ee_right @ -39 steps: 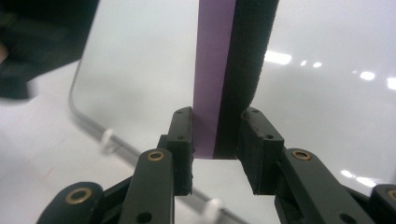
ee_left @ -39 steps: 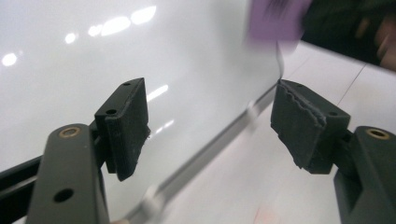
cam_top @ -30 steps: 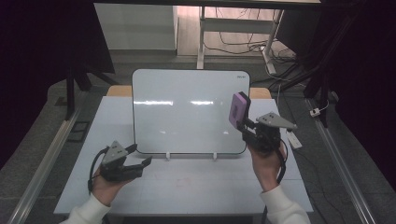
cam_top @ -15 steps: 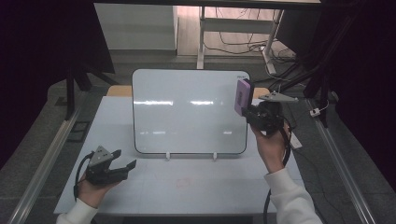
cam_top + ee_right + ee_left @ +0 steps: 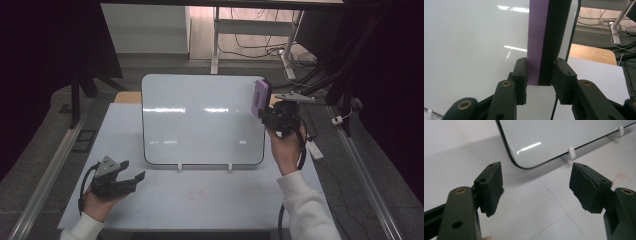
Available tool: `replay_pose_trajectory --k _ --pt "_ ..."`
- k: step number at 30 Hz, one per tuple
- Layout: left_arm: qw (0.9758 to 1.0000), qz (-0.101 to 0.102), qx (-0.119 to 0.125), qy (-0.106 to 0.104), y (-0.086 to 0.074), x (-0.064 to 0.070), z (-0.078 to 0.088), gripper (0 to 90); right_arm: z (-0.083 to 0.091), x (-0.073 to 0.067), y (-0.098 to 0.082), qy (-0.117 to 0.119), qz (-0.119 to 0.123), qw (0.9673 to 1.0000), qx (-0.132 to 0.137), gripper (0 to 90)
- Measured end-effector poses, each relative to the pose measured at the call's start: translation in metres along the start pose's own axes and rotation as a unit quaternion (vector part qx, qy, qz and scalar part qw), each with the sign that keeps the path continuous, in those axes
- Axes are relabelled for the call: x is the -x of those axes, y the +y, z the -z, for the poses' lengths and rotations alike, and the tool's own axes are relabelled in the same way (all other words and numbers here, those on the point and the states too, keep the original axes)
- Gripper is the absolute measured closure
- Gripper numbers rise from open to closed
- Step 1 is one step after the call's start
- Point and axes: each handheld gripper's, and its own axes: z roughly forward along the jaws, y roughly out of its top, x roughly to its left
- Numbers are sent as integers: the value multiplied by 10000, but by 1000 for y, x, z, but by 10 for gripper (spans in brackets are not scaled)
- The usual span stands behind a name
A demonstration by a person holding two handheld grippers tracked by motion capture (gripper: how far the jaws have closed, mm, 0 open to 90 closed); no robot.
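Clamping the eraser (image 5: 260,97), the right gripper (image 5: 272,114) has risen to the whiteboard's (image 5: 200,120) upper right corner; left gripper (image 5: 131,172), gaping empty, has dropped back below it.

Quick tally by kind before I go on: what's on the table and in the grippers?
Whiteboard: 1
Purple eraser, held in the right gripper: 1
White board stand feet: 2
Grippers, counting the left gripper: 2
Total: 6

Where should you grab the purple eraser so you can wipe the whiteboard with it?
Grip the eraser at its bottom end, across its two flat sides, purple on one, black felt on the other, coming from below. That is how the right gripper holds it now; the long upper part stands free beside the whiteboard.
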Motion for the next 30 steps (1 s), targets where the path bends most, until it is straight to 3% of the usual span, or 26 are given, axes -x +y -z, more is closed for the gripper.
replay_pose_trajectory --k 9,26,30 --pt "10000 14 -21 -22 -1 -2 0 278 -15 1 8 -112 -95 9998 -151 636" --pt "10000 23 -27 -45 -2 -3 -1 278 -26 -10 12 -231 5 9996 132 598" --pt "10000 40 -15 -27 -2 -4 0 278 -24 -10 9 -249 47 9994 235 515"
